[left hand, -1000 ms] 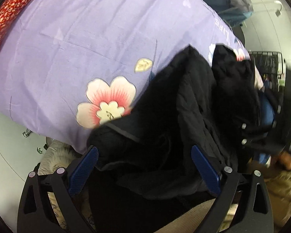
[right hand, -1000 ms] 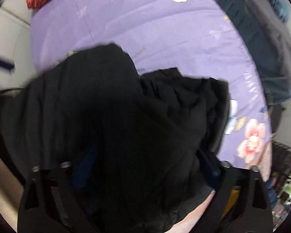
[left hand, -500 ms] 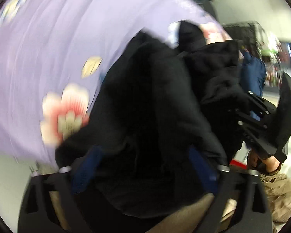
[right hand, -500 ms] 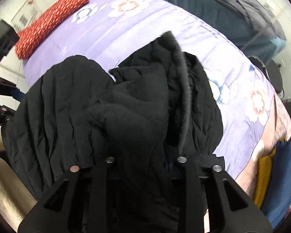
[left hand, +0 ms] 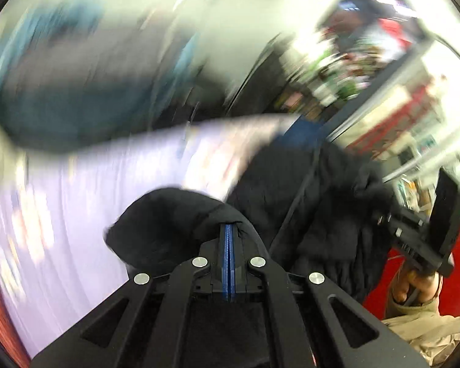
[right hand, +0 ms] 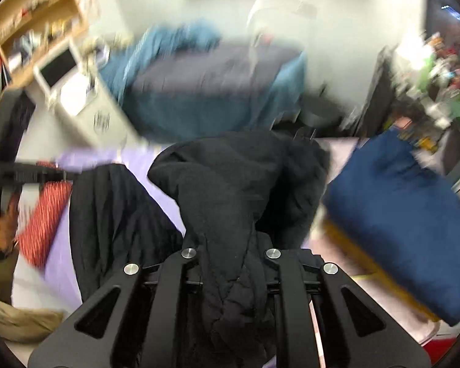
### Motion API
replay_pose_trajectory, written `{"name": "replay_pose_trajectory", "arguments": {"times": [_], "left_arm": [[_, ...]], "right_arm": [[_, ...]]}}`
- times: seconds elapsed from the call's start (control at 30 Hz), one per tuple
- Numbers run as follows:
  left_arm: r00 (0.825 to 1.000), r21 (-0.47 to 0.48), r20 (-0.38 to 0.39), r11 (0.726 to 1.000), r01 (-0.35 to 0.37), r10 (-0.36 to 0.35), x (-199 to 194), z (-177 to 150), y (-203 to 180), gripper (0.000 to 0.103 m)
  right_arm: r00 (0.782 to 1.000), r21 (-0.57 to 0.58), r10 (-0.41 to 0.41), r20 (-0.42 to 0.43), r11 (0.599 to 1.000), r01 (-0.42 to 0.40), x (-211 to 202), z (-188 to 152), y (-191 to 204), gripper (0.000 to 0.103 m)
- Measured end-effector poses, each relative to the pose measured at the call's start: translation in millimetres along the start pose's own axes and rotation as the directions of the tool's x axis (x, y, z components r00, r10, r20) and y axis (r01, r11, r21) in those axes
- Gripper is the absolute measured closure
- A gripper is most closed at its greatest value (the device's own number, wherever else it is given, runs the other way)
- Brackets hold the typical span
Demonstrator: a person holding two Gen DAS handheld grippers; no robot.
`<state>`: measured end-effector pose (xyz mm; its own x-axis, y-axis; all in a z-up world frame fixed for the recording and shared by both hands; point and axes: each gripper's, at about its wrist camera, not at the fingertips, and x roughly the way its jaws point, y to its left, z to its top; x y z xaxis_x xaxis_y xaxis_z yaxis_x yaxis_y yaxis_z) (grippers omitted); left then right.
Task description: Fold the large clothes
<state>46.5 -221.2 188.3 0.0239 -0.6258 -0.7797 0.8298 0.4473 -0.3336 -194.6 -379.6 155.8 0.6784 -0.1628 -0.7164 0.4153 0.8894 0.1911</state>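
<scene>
Over the purple bedsheet [right hand: 61, 245], both tools clamp the black coat [right hand: 236, 190].

Cluttered indoor room, apparently a lived-in bedroom or mock-up of one: bed with purple floral sheet [right hand: 61, 245], red patterned bolster [right hand: 43, 217] at near left, teal and grey bedding [right hand: 205, 92] heaped on a far bed, wooden shelving [right hand: 30, 9] at far left, crowded shelves [left hand: 346, 70] at far right.
</scene>
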Motion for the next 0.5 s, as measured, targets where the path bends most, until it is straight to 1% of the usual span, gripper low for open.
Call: {"name": "replay_pose_trajectory", "arguments": {"times": [0.03, 0.1, 0.13, 0.17, 0.2, 0.23, 0.27, 0.3, 0.33, 0.37, 0.4, 0.43, 0.47, 0.5], "left_arm": [[0.996, 0.081, 0.082, 0.997, 0.013, -0.020, -31.0, 22.3, -28.6, 0.103], [0.981, 0.171, 0.185, 0.985, 0.030, -0.062, -74.4, 38.7, -60.0, 0.103], [0.970, 0.205, 0.228, 0.978, 0.034, -0.082, -94.6, 42.9, -66.4, 0.103], [0.956, 0.237, 0.276, 0.971, 0.034, -0.101, -119.3, 41.0, -76.1, 0.103], [0.947, 0.250, 0.302, 0.968, 0.034, -0.111, -136.0, 36.6, -77.2, 0.103], [0.943, 0.252, 0.314, 0.967, 0.031, -0.112, -145.3, 32.7, -72.9, 0.103], [0.941, 0.243, 0.323, 0.970, 0.020, -0.100, -154.7, 23.1, -62.6, 0.103], [0.943, 0.232, 0.320, 0.973, 0.012, -0.088, -157.4, 15.7, -53.0, 0.103], [0.946, 0.217, 0.316, 0.976, 0.001, -0.071, -162.9, 6.9, -42.5, 0.103], [0.950, 0.179, 0.310, 0.984, -0.027, -0.031, -165.8, -8.4, -20.2, 0.103], [0.957, 0.131, 0.290, 0.989, -0.062, 0.022, -161.8, -21.0, 1.9, 0.103], [0.962, 0.092, 0.267, 0.992, -0.090, 0.062, -156.5, -30.9, 19.1, 0.103], [0.966, 0.013, 0.228, 0.992, -0.128, 0.122, -153.2, -48.4, 48.4, 0.103], [0.968, -0.052, 0.195, 0.987, -0.151, 0.158, -144.8, -61.3, 76.0, 0.103]], "right_arm": [[0.998, 0.013, 0.013, 0.054, 1.000, -0.014, -30.7, 10.1, -1.9, 0.090], [0.991, 0.019, 0.044, 0.128, 0.999, -0.047, -75.7, 22.0, 2.6, 0.090], [0.986, -0.010, 0.061, 0.157, 0.998, -0.060, -100.1, 26.0, 13.5, 0.090], [0.982, -0.037, 0.079, 0.171, 0.997, -0.073, -115.4, 25.5, 25.3, 0.090], [0.978, -0.057, 0.119, 0.174, 0.992, -0.111, -126.5, 24.3, 36.8, 0.090], [0.966, -0.070, 0.214, 0.143, 0.976, -0.205, -132.0, 23.2, 49.0, 0.090], [0.953, -0.074, 0.281, 0.112, 0.959, -0.274, -133.6, 19.1, 53.4, 0.089], [0.930, -0.080, 0.362, 0.062, 0.931, -0.357, -128.6, 14.3, 60.0, 0.089], [0.907, -0.092, 0.421, -0.007, 0.903, -0.420, -114.9, 10.0, 72.3, 0.087], [0.889, -0.114, 0.448, -0.095, 0.882, -0.457, -92.9, 3.0, 89.6, 0.083], [0.882, -0.117, 0.444, -0.158, 0.878, -0.464, -67.8, -5.1, 105.6, 0.081], [0.862, -0.094, 0.461, -0.210, 0.868, -0.487, -46.1, -11.0, 115.7, 0.070], [0.798, -0.038, 0.526, -0.295, 0.828, -0.560, -12.4, -21.0, 129.7, 0.047], [0.714, 0.032, 0.601, -0.358, 0.772, -0.634, 15.5, -29.9, 142.1, 0.045]]}}
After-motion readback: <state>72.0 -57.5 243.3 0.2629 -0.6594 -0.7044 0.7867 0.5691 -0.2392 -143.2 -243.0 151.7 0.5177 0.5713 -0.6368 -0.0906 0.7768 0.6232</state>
